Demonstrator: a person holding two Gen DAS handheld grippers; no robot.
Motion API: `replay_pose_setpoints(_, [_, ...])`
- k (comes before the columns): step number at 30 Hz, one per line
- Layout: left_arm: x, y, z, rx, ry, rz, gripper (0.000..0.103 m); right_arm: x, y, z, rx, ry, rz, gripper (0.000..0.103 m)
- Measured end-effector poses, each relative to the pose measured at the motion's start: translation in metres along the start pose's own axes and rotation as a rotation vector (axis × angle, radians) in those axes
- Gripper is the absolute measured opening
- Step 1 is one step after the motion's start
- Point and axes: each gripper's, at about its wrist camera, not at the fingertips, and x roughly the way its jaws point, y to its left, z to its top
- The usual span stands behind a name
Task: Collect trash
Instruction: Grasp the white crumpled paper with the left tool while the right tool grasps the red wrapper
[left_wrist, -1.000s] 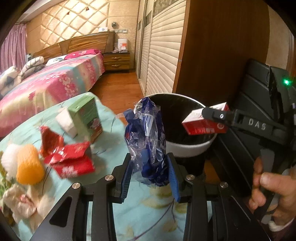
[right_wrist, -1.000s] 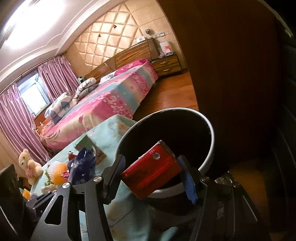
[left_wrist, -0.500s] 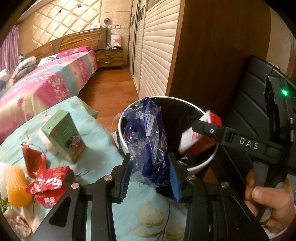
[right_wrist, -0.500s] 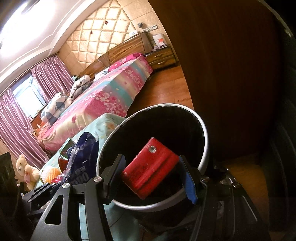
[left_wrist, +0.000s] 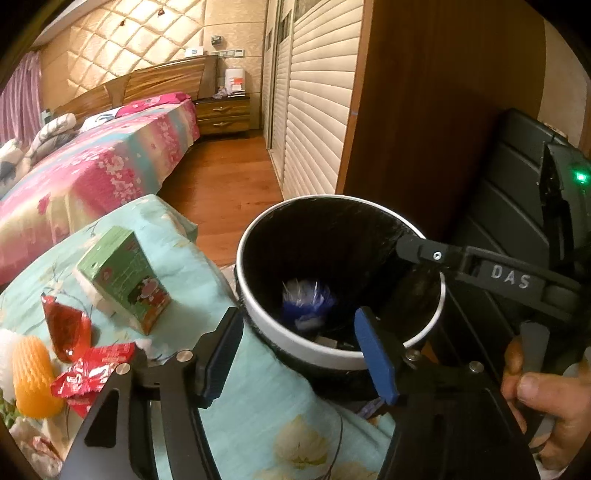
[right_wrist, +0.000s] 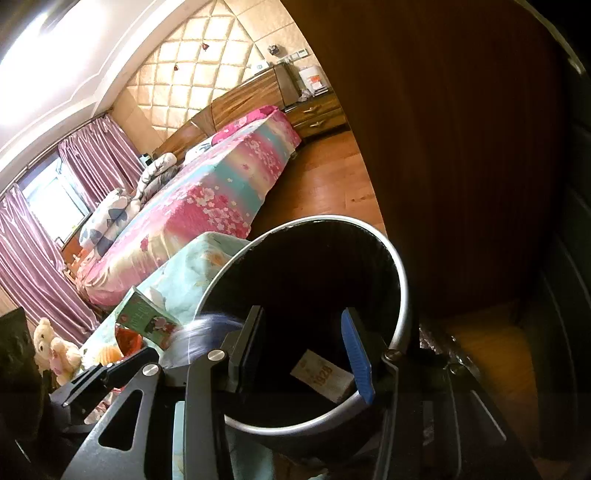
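While both tools hang spread and empty over one trash bin (left_wrist: 343, 354), we count one blue wrapper (left_wrist: 308, 300) and one carton (right_wrist: 322, 374) inside it; left tool (left_wrist: 299, 354), right tool (right_wrist: 304, 350). One green box (left_wrist: 123, 278) and two red wrappers (left_wrist: 66, 326) lie on the tabletop (left_wrist: 258, 406) beside the rim.

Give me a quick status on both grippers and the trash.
Left gripper open, empty. Right gripper open, empty. Blue wrapper and box in the bin. Green carton, red wrappers left on table; path clear.
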Motion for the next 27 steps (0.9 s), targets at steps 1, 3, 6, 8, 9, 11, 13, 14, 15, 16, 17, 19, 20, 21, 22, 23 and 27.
replay_pose_setpoints(1, [-0.002,0.001,-0.002,-0.006,0.001,-0.001,0.062,-0.001,0.001,0.0,0.002,0.0,0.002,0.046])
replay_pose_setpoints(3, [-0.007,0.003,-0.007,-0.017,-0.003,-0.001,0.062,-0.001,0.003,0.0,0.003,-0.004,0.004,0.046])
replay_pose_setpoints(6, [-0.017,0.008,-0.019,-0.034,-0.014,0.008,0.062,-0.003,0.01,-0.005,-0.003,-0.005,0.009,0.05])
replay_pose_setpoints(8, [-0.025,0.014,-0.029,-0.053,-0.017,0.016,0.062,-0.005,0.017,-0.01,-0.015,-0.003,0.017,0.054])
replay_pose_setpoints(9, [-0.029,0.017,-0.035,-0.067,-0.017,0.019,0.062,-0.004,0.021,-0.011,-0.02,-0.002,0.019,0.056])
replay_pose_setpoints(11, [-0.037,0.021,-0.045,-0.084,-0.015,0.026,0.062,-0.005,0.029,-0.017,-0.028,0.0,0.031,0.064])
replay_pose_setpoints(13, [-0.047,0.029,-0.055,-0.108,-0.022,0.038,0.062,-0.005,0.036,-0.023,-0.035,0.006,0.043,0.077])
replay_pose_setpoints(14, [-0.053,0.032,-0.06,-0.123,-0.028,0.044,0.062,-0.005,0.039,-0.026,-0.039,0.007,0.051,0.079])
replay_pose_setpoints(15, [-0.059,0.036,-0.065,-0.135,-0.032,0.052,0.062,-0.004,0.044,-0.029,-0.046,0.01,0.06,0.081])
replay_pose_setpoints(16, [-0.063,0.038,-0.068,-0.142,-0.034,0.058,0.062,-0.004,0.048,-0.032,-0.054,0.013,0.065,0.081])
replay_pose_setpoints(17, [-0.068,0.041,-0.072,-0.15,-0.038,0.067,0.062,-0.004,0.052,-0.034,-0.062,0.018,0.07,0.082])
replay_pose_setpoints(19, [-0.079,0.047,-0.08,-0.165,-0.047,0.086,0.062,-0.003,0.06,-0.039,-0.079,0.026,0.079,0.084])
replay_pose_setpoints(20, [-0.085,0.049,-0.084,-0.172,-0.052,0.098,0.062,-0.003,0.064,-0.041,-0.085,0.029,0.085,0.084])
replay_pose_setpoints(21, [-0.09,0.051,-0.088,-0.18,-0.056,0.108,0.062,-0.003,0.069,-0.045,-0.093,0.032,0.09,0.085])
replay_pose_setpoints(22, [-0.095,0.053,-0.092,-0.189,-0.06,0.117,0.062,-0.004,0.073,-0.05,-0.101,0.035,0.095,0.086])
replay_pose_setpoints(23, [-0.1,0.056,-0.096,-0.2,-0.063,0.127,0.062,-0.004,0.077,-0.052,-0.109,0.039,0.101,0.086])
replay_pose_setpoints(27, [-0.119,0.066,-0.112,-0.254,-0.072,0.158,0.062,-0.002,0.096,-0.068,-0.149,0.058,0.127,0.087])
